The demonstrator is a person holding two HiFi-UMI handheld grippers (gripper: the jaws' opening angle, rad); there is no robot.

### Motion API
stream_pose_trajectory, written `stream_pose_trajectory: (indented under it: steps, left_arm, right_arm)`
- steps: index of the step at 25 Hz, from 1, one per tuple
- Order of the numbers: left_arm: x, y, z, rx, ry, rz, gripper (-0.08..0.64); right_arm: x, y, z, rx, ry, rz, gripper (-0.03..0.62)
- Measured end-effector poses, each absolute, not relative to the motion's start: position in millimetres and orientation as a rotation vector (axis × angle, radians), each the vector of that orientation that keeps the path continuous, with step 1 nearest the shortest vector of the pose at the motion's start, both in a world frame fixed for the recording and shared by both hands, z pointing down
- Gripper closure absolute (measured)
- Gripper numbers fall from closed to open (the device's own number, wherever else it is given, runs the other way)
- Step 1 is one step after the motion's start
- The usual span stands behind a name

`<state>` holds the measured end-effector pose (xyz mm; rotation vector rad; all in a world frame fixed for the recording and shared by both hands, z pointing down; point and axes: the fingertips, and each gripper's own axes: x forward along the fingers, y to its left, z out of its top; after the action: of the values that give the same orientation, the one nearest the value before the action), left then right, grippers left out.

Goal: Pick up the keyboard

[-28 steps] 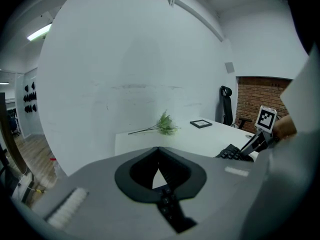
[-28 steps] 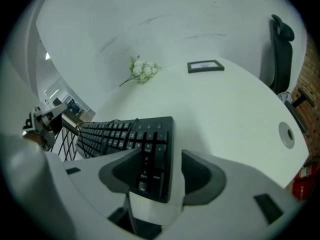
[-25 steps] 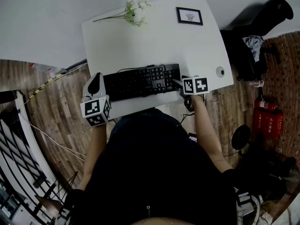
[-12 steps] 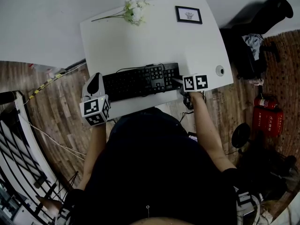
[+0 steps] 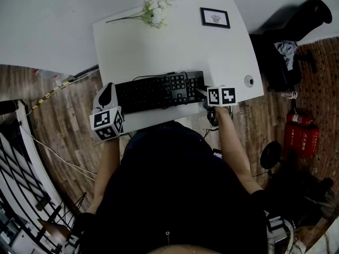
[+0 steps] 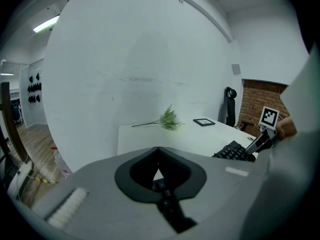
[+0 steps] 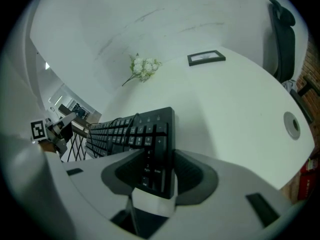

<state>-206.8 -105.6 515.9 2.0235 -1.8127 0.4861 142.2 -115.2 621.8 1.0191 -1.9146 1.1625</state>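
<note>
A black keyboard (image 5: 159, 91) lies across the near part of the white table (image 5: 175, 46). My right gripper (image 5: 201, 92) is at its right end. In the right gripper view the keyboard's end (image 7: 150, 134) sits between the two jaws of the right gripper (image 7: 152, 159), with the pads against both long edges. My left gripper (image 5: 107, 95) hovers off the keyboard's left end, shut with nothing in it. In the left gripper view the jaws of the left gripper (image 6: 158, 153) meet, and the keyboard (image 6: 234, 151) shows far to the right.
A sprig of white flowers (image 5: 151, 14) and a small picture frame (image 5: 214, 17) lie at the table's far side. A round cable port (image 5: 249, 80) sits near the right edge. A red fire extinguisher (image 5: 301, 134) and a black office chair (image 5: 304, 15) stand to the right.
</note>
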Motion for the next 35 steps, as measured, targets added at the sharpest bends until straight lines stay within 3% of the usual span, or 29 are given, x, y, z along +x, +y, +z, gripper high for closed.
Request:
stream_pose_trajectory:
  steps: [8, 11, 17, 27, 35]
  left_arm:
    - [-210, -86, 557, 1.934, -1.68, 0.503, 0.545]
    - [-210, -76, 577, 1.866, -1.59, 0.532, 0.424]
    - [-223, -58, 605, 1.762, -1.496, 0.638, 0.28]
    - [-224, -45, 629, 1.649, -1.314, 0.561, 0.217]
    - [-223, -45, 638, 1.603, -1.239, 0.507, 0.215]
  right_arm:
    - [138, -122, 600, 1.046, -1.942, 1.076, 0.4]
    - [139, -125, 595, 1.051, -1.952, 1.055, 0.4]
    - [138, -127, 589, 1.058, -1.959, 1.033, 0.4]
    - [138, -127, 587, 1.058, -1.96, 1.027, 0.4]
    - [137, -128, 586, 1.061, -1.953, 1.022, 0.401]
